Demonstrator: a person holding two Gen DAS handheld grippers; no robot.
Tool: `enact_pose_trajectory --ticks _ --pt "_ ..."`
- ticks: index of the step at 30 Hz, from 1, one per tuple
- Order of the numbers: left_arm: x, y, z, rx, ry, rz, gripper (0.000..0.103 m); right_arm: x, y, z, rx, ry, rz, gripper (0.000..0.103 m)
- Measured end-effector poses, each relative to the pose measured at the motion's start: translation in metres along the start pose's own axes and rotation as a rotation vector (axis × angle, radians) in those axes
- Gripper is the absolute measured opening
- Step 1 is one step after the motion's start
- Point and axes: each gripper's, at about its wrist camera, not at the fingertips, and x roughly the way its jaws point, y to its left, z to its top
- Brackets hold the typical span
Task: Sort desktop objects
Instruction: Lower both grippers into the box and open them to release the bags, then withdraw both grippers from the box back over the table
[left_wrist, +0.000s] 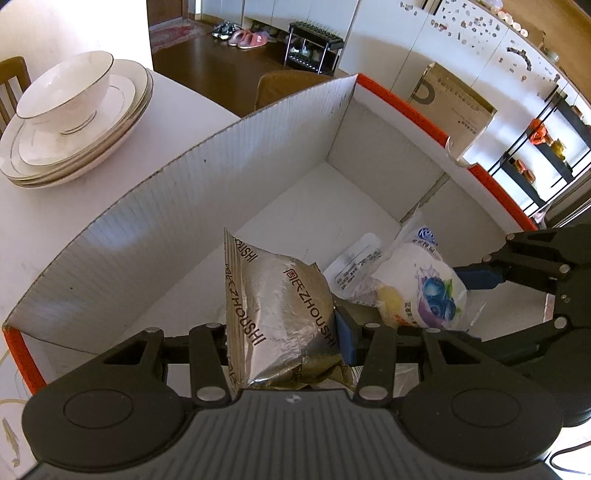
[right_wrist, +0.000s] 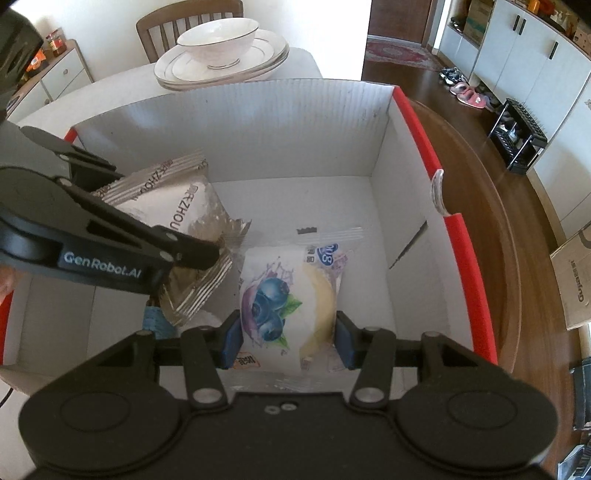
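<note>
My left gripper (left_wrist: 284, 343) is shut on a silver snack packet marked ZHOUSHI (left_wrist: 280, 310) and holds it over the white cardboard box with red rim (left_wrist: 221, 155). My right gripper (right_wrist: 286, 341) is shut on a clear-wrapped blueberry bread packet (right_wrist: 284, 299) and holds it inside the same box (right_wrist: 417, 184). The two packets hang side by side, close together. The silver packet (right_wrist: 184, 218) and the left gripper (right_wrist: 147, 258) show at the left of the right wrist view. The bread packet (left_wrist: 424, 291) and the right gripper (left_wrist: 517, 273) show at the right of the left wrist view.
A white bowl on stacked plates (left_wrist: 74, 122) stands on the white table beyond the box, also in the right wrist view (right_wrist: 221, 51). A wooden chair (right_wrist: 188, 26) stands behind it. A brown carton (left_wrist: 454, 103) and a shoe rack (right_wrist: 517, 136) stand on the floor.
</note>
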Motion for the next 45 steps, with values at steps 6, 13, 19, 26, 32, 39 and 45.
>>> enact_pose_trajectory --ticks 6,13,19,26,32,39,45 --pt "0.006 0.001 -0.003 -0.003 0.013 0.009 0.046 0.000 0.000 0.000 0.001 -0.006 -0.002 0.050" --pt "0.003 -0.002 -0.005 0.000 0.006 0.025 0.049 -0.002 -0.002 -0.001 0.000 -0.010 -0.002 0.053" --pt "-0.006 -0.001 -0.007 -0.008 -0.033 0.033 0.071 -0.010 -0.002 -0.002 -0.012 -0.042 0.007 0.067" --pt "-0.023 0.002 -0.012 -0.026 -0.069 0.015 0.071 -0.023 -0.004 -0.003 -0.022 -0.065 0.014 0.072" --pt "-0.046 -0.002 -0.020 -0.013 -0.120 0.006 0.071 -0.038 -0.005 -0.006 -0.015 -0.091 0.027 0.072" --pt "-0.081 -0.005 -0.031 -0.010 -0.199 -0.011 0.071 -0.063 0.000 -0.012 -0.005 -0.139 0.040 0.074" --pt "-0.112 -0.008 -0.049 -0.002 -0.258 -0.036 0.071 -0.083 0.011 -0.017 -0.005 -0.175 0.038 0.074"
